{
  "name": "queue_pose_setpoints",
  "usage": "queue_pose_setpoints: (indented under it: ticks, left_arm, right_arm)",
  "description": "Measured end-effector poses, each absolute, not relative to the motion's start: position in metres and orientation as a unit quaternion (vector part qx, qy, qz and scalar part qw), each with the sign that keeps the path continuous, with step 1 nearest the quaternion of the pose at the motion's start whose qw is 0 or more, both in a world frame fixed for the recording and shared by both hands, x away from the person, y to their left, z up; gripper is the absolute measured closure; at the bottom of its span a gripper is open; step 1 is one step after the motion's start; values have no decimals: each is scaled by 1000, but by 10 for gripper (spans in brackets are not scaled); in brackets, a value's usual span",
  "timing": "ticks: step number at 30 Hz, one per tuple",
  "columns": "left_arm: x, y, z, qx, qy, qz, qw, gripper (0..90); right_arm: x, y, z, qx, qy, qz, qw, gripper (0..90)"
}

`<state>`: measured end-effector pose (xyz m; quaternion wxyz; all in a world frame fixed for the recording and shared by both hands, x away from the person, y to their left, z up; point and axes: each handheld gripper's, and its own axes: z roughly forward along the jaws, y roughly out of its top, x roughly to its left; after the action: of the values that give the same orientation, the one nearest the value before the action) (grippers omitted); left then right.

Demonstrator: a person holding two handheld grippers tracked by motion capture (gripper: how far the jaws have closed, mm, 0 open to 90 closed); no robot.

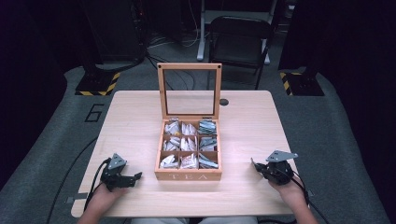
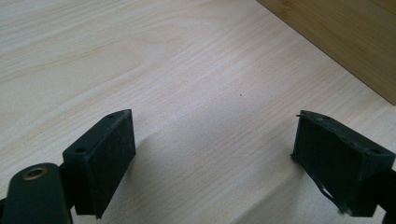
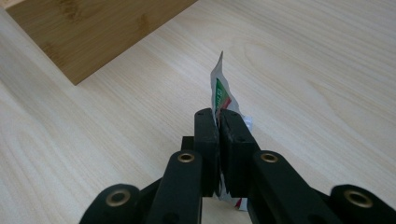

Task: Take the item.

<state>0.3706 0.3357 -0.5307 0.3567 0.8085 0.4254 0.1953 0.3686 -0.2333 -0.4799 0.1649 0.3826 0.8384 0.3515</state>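
R gripper [image 3: 218, 122]: jaws closed on a tea sachet [image 3: 221, 91] (green/red print), held edge-up just above table [image 3: 327, 70]; tea box [image 3: 93, 32] at 10 o'clock. L gripper [image 2: 212, 154]: jaws wide apart, nothing between, low over table, box corner at 1 o'clock. Box lid [image 1: 189, 88] upright; compartments hold sachets.

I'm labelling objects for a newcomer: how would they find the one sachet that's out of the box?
Start at the wooden tea box in the middle of the table, then go to the right gripper beside it. The sachet is pinched edge-up between its shut jaws, silvery with green and red print, unlike those filed in compartments.
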Motion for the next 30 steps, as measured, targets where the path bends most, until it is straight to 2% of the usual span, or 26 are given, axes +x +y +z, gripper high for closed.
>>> queue_pose_setpoints:
  ticks: [30]
  left_arm:
    - [371,336,-531,808,425,195,357,128]
  right_arm:
    - [358,-208,-497,347,868,305,181,805]
